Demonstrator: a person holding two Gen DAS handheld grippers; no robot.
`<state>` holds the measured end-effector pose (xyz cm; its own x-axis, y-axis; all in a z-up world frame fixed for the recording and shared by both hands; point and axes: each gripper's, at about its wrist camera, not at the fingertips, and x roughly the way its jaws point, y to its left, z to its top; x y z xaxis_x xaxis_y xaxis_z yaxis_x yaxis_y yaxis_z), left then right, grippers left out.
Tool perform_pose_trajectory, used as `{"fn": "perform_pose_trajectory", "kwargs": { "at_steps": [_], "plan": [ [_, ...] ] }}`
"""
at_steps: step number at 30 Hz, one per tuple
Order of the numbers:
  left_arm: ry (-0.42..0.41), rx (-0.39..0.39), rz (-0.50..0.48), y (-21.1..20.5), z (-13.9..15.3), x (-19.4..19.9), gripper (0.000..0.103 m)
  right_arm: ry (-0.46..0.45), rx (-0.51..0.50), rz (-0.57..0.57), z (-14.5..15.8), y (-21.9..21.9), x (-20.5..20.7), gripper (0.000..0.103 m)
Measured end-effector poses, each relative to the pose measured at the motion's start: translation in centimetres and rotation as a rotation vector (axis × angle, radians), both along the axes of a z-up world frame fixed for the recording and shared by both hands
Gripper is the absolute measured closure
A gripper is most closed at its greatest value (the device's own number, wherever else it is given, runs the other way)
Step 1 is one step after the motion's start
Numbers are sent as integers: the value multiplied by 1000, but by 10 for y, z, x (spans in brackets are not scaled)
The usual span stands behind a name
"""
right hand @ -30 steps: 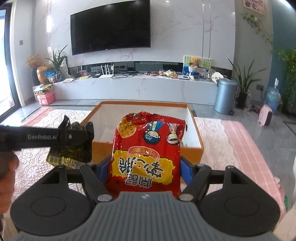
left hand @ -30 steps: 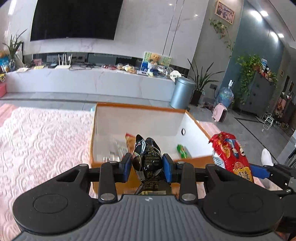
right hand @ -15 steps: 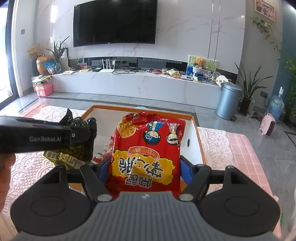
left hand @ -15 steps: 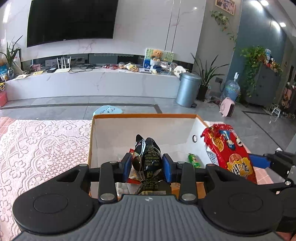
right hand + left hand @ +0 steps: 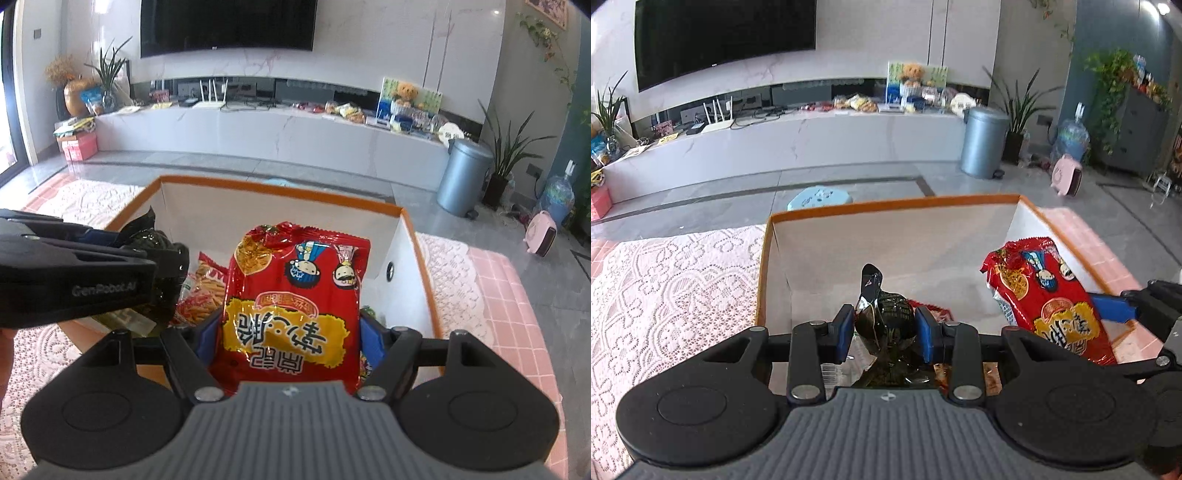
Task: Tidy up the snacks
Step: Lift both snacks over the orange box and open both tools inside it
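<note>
Presently I have both grippers loaded and poised over the open box (image 5: 897, 236), whose orange rim and white inner walls fill the middle of each wrist view.

Left gripper (image 5: 884, 330): its blue pads are pressed in on a dark, glossy snack packet (image 5: 886, 321), jaws drawn close together with the packet pinched between them. The packet stands roughly upright, its twisted top poking above the pads, its lower part crumpled toward the camera. Seen from the right wrist, this gripper (image 5: 168, 266) enters from the left, and the dark packet (image 5: 157, 240) sits over the near left part of the box (image 5: 280, 192) interior.

Right gripper (image 5: 290, 332): jaws stand fairly wide, blue pads bearing on both long edges of a large red snack bag (image 5: 295, 299) with a yellow label and cartoon figures. The bag stands flat-on to the camera, its upper end reaching over the box interior. From the left wrist I see the red bag (image 5: 1045, 299) over the right side of the box, just inside the right wall, with the right gripper (image 5: 1115, 306) behind it.

Inside the box, below and between the two held items, lie other snacks (image 5: 201, 291), among them a red-and-white bag of stick-shaped crisps. The box rests on a white lace cloth (image 5: 672, 295) over a pink surface.
</note>
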<state>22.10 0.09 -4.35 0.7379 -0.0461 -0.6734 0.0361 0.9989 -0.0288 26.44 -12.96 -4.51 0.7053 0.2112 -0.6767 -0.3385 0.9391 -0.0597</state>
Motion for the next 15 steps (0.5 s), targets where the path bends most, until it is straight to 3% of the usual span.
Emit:
{"fn": "perform_pose_trajectory", "kwargs": {
  "at_steps": [15],
  "plan": [
    [84, 135, 31, -1, -18, 23, 63, 41, -120, -6, -22, 16, 41, 32]
  ]
}}
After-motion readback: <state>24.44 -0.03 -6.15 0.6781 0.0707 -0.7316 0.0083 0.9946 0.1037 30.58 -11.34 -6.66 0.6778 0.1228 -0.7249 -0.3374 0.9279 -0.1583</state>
